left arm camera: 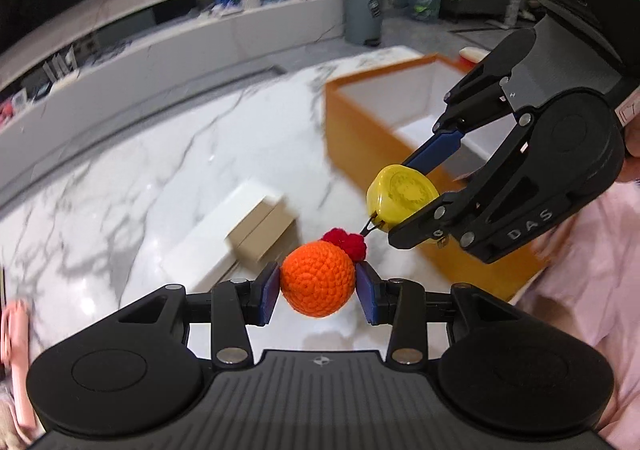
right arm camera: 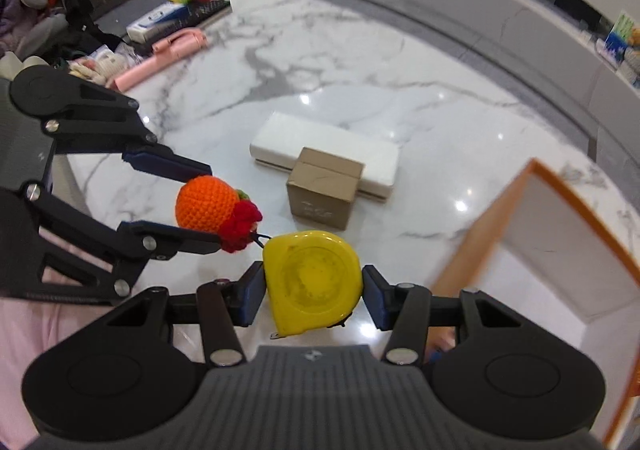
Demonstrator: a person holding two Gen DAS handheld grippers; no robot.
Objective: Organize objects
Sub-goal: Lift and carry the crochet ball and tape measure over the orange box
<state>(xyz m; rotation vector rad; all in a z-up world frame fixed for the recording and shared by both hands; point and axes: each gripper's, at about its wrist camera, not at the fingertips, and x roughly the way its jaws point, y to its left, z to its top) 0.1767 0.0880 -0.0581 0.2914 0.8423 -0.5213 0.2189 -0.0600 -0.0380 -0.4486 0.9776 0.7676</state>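
- White marble-patterned bench [right arm camera: 360, 61] with grey veins carries everything; a raised grey ledge curves along its far side.
- Orange-rimmed open box [left arm camera: 360, 129] with white inner walls sits on the bench, at the right in both views. Nothing visible inside it from the left wrist view.
- Flat white rectangular box [right arm camera: 332, 145] lies near the middle of the bench; a small brown cardboard cube [right arm camera: 324, 189] stands touching its near edge.
- Pink elongated object [right arm camera: 168, 57] lies at the far left of the bench, beside a dark keyboard-like item; details blurred.
- Left hand-held gripper [left arm camera: 318, 290]: blue pads press on both sides of an orange crocheted ball with a red crocheted tuft [left arm camera: 318, 282]. Ball is held clear above the bench, tuft pointing towards the other gripper.
- Right hand-held gripper [right arm camera: 314, 290]: pads clamp the flat sides of a yellow plastic tape measure [right arm camera: 314, 282], lifted off the bench, just beside the orange box's near wall.
- The two held things are near each other; the tape's metal hook end [left arm camera: 370, 226] sits right at the red tuft. Cannot tell whether they touch.
- Pink sleeve [left arm camera: 592, 282] shows behind the right hand-held gripper.
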